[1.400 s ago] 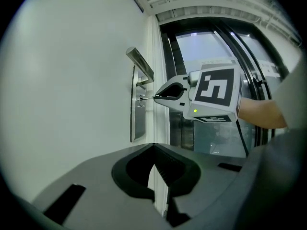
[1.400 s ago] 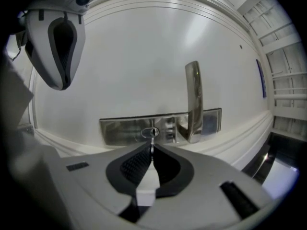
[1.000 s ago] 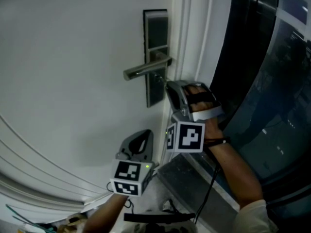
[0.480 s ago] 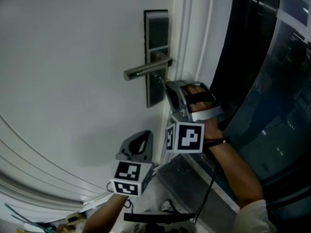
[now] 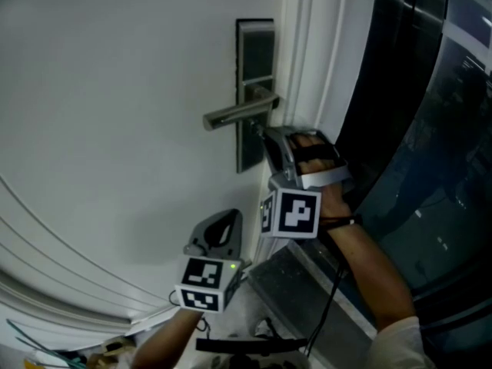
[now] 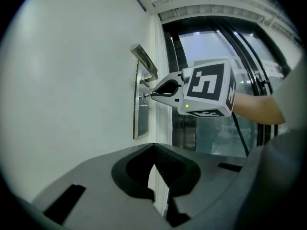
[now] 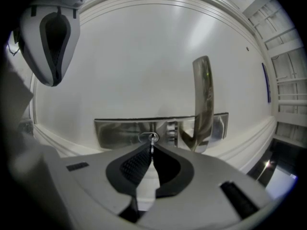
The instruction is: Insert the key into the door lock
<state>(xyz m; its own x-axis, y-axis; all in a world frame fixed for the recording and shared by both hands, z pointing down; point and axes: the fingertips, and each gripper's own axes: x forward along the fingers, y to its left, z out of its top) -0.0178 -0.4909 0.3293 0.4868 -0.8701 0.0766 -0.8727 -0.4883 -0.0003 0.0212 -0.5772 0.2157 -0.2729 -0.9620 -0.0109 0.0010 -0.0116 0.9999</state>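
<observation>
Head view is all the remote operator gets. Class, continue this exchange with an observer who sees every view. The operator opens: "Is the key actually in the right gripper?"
Observer: Yes. The right gripper view shows the right gripper shut on the thin key.
Operator: Where is the key's tip?
Observer: At the keyhole in the lock plate, next to the handle. How deep it sits cannot be told.
Operator: And the left gripper?
Observer: The left gripper is shut, with nothing between its jaws.
</observation>
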